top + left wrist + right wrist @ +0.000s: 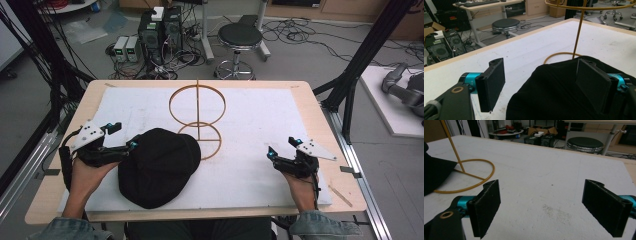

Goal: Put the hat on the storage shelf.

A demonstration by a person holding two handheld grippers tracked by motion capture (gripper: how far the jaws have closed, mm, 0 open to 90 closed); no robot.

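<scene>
On the white mat [260, 120]: items lay as listed.
Black cap [159, 166]: lay at the front left of the mat, its far edge over the base ring of the stand.
Wire stand [197, 117]: stood upright at mid-table, yellow, with two rings on a post.
Left gripper [121, 137]: jaws spread wide, released; one pad [592, 83] was over the cap's near edge, the other beside it.
Right gripper [280, 148]: jaws apart, nothing between them, over bare mat well right of the cap.
</scene>
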